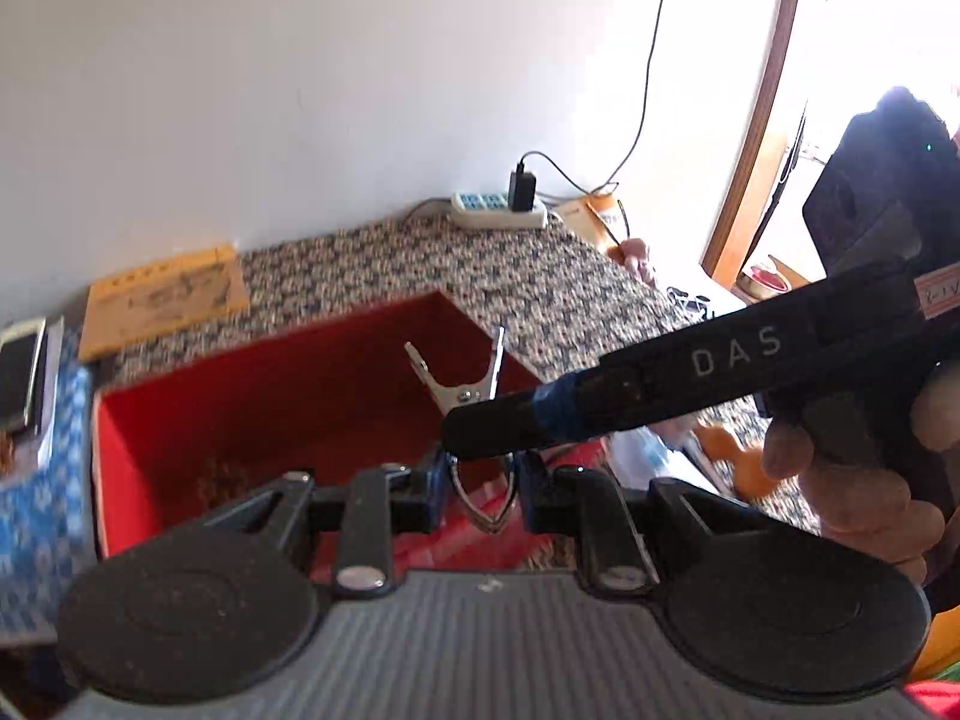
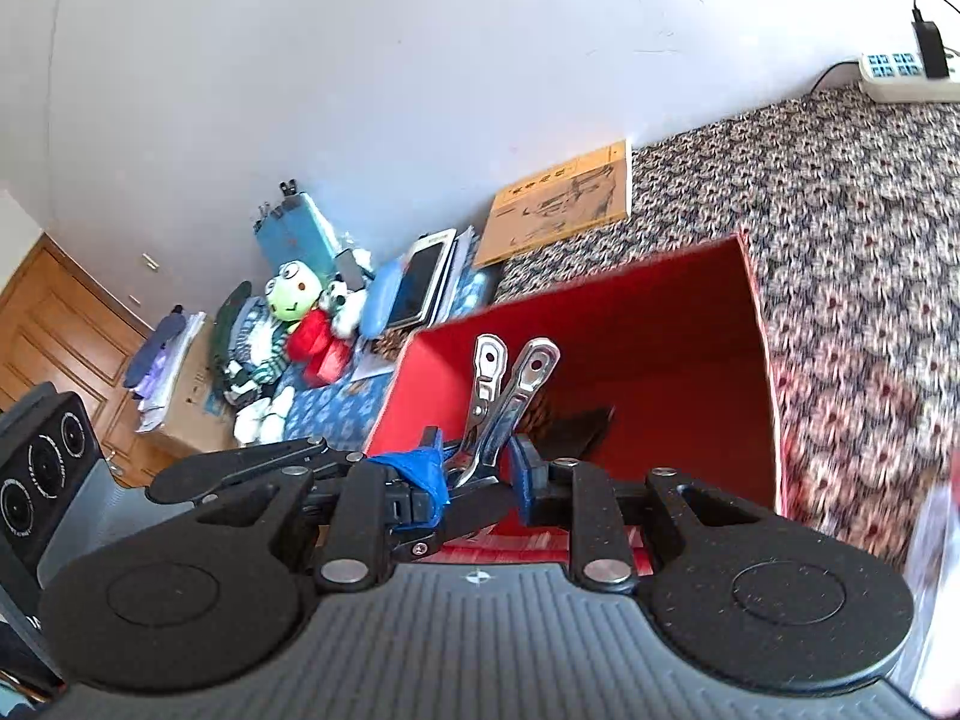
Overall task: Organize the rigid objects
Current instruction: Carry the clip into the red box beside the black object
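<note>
An open red box (image 1: 252, 396) stands on a patterned cloth; it also shows in the right wrist view (image 2: 660, 324). My left gripper (image 1: 483, 495) is shut on a metal clip (image 1: 462, 387) and holds it over the box's near edge. My right gripper (image 2: 477, 474) is shut on the same or a like metal clip (image 2: 510, 384), handles up, over the box. The right gripper's black finger (image 1: 510, 429) crosses in front of the clip in the left wrist view. A dark object (image 2: 576, 426) lies inside the box.
A yellow booklet (image 1: 165, 300) and a phone (image 1: 21, 372) lie left of the box by the wall. A power strip (image 1: 498, 207) with a charger sits at the back. Plush toys (image 2: 300, 324) and stacked items lie far left. An orange thing (image 1: 738, 456) lies right.
</note>
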The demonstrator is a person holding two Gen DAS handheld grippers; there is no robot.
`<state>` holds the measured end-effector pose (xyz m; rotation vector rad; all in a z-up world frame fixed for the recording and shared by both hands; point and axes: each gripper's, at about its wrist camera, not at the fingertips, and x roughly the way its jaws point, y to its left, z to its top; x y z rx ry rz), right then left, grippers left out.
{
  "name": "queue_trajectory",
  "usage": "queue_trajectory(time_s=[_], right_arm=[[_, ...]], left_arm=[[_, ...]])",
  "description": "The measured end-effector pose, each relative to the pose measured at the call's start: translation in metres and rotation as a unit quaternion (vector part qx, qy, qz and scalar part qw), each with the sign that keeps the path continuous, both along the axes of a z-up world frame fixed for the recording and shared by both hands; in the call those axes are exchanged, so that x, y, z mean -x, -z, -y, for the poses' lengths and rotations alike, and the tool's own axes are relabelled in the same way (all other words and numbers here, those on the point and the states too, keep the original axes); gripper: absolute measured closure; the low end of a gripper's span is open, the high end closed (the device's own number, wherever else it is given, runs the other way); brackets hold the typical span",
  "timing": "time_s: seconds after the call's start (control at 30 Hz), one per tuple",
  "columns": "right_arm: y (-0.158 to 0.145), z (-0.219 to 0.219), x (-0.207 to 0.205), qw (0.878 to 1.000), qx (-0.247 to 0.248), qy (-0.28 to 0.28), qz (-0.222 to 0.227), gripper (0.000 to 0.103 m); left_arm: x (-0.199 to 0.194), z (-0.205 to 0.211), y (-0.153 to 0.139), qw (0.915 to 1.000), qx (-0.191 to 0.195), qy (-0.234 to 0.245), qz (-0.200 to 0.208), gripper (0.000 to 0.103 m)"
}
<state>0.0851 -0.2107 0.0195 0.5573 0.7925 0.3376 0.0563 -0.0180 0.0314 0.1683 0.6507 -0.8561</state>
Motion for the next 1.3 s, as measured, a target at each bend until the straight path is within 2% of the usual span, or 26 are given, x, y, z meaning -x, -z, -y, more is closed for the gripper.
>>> queue_trajectory(time_s=[0.17, 0.43, 0.67, 0.83, 1.07, 1.1, 1.3], right_arm=[[0.012, 0.007, -0.041, 0.999, 0.011, -0.016, -0.029, 0.099], [0.048, 0.009, -0.091, 0.992, 0.030, -0.058, -0.105, 0.101], [0.081, 0.004, -0.121, 0.980, 0.042, -0.076, -0.177, 0.101], [0.095, -0.003, -0.132, 0.975, 0.054, -0.082, -0.199, 0.102], [0.107, -0.004, -0.141, 0.971, 0.060, -0.080, -0.219, 0.101], [0.107, -0.002, -0.142, 0.971, 0.057, -0.080, -0.218, 0.101], [0.102, -0.002, -0.141, 0.970, 0.058, -0.085, -0.218, 0.100]], left_arm=[[-0.044, 0.021, -0.001, 0.9998, -0.020, 0.000, -0.004, 0.085], [-0.093, 0.039, 0.035, 0.9952, -0.078, -0.017, -0.056, 0.085], [-0.125, 0.050, 0.076, 0.9817, -0.127, -0.039, -0.136, 0.085], [-0.140, 0.053, 0.096, 0.9719, -0.145, -0.062, -0.174, 0.084], [-0.146, 0.060, 0.109, 0.9616, -0.185, -0.085, -0.184, 0.084], [-0.147, 0.059, 0.109, 0.9608, -0.187, -0.078, -0.189, 0.084], [-0.154, 0.047, 0.109, 0.9590, -0.156, -0.106, -0.211, 0.083]])
